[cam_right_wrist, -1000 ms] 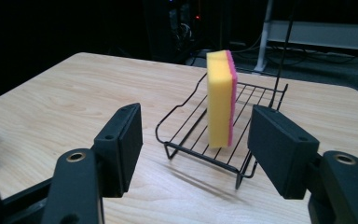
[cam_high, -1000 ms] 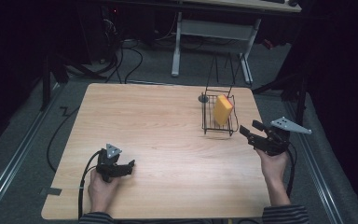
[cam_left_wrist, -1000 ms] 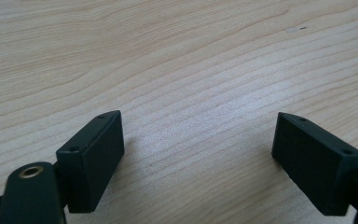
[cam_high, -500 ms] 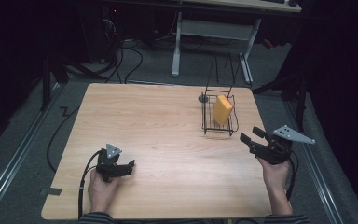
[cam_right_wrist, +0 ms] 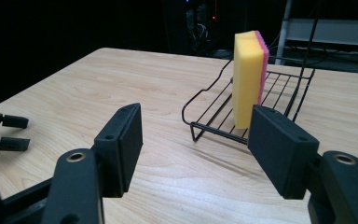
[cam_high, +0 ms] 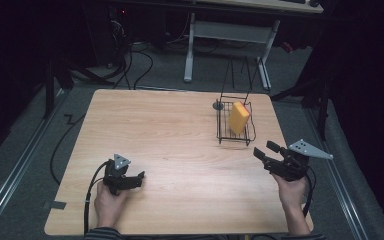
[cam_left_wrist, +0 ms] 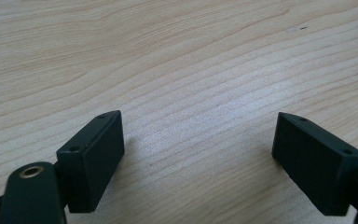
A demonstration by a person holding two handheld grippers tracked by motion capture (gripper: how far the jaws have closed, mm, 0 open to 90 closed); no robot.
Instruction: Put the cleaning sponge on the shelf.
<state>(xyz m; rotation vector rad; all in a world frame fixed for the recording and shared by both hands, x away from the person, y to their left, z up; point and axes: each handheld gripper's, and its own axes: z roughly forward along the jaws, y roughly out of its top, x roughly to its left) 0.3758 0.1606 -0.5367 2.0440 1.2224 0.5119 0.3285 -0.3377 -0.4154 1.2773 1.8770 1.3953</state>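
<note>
Yellow-and-pink foam sponge, upright in the black wire rack, looks light and squashy, best pinched across its broad faces; both right gripper and left gripper gape wide, empty.

Open tabletop: bare from nine o'clock through the centre.
Obstacle: wire rack at two o'clock, sponge standing upright inside it.

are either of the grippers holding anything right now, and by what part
Nothing is held: the left gripper and right gripper are both open and empty.
</note>
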